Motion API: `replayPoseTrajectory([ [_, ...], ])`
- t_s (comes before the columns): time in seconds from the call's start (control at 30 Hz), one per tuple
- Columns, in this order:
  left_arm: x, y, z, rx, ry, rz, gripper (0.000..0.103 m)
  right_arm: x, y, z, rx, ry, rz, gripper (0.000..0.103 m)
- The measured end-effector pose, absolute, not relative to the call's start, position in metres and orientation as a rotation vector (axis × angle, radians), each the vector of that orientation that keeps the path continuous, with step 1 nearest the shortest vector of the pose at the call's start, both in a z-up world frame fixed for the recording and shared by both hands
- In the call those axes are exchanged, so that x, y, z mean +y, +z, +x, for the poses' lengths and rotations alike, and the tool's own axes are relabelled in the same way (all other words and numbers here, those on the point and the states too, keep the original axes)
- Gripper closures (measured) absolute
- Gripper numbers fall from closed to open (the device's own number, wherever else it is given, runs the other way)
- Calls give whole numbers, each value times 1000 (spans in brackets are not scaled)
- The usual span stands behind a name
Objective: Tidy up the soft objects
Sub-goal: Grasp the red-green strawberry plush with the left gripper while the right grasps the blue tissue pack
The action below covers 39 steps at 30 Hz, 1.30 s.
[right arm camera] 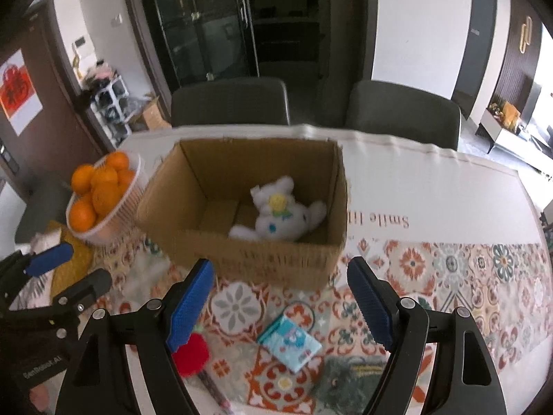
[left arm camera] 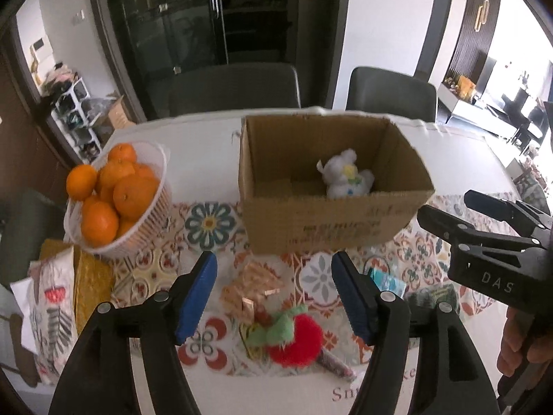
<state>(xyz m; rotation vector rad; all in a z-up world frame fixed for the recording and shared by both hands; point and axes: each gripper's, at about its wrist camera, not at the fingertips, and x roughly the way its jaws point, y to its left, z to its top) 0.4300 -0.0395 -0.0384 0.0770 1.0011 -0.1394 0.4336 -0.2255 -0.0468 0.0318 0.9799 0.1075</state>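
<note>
left gripper (left arm camera: 274, 292): fingers released, nothing between them, above red fluffy plush strawberry with green leaves (left arm camera: 293, 340) on patterned surface (right arm camera: 449, 269) | right gripper (right arm camera: 283, 299): fingers released, empty | white plush toy with yellow flower (right arm camera: 280, 212): inside open brown cardboard box (right arm camera: 276, 259) | white basket of oranges (left arm camera: 138, 228): left of box

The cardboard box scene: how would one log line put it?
box: white plush inside | red plush: on table | left fingers: open, empty | right fingers: open, empty
</note>
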Motion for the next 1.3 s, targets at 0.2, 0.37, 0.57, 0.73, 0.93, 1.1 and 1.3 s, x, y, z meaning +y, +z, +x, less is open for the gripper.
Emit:
replayPoseTrajectory([
  [0.2, -40, -58, 415, 1064, -118, 64, 35, -224, -64, 423, 1044, 127, -13, 22],
  [0.37, -39, -77, 411, 1137, -112, 32, 35, -224, -80, 422, 1113, 145, -30, 22],
  [0.57, -38, -103, 410, 1232, -98, -14, 35, -219, -105, 422, 1200, 169, -67, 22],
  [0.73, -37, -125, 411, 1304, -88, -46, 35, -218, -126, 426, 1261, 181, -108, 22],
  [0.93, -36, -149, 414, 1381, -68, -90, 35, -215, -149, 431, 1329, 205, -132, 22],
  [1.1, -37, -166, 417, 1425, -50, -111, 35, -212, -169, 435, 1380, 225, -166, 22],
  [1.3, -40, -185, 421, 1466, -28, -136, 35, -210, -189, 441, 1428, 248, -232, 23],
])
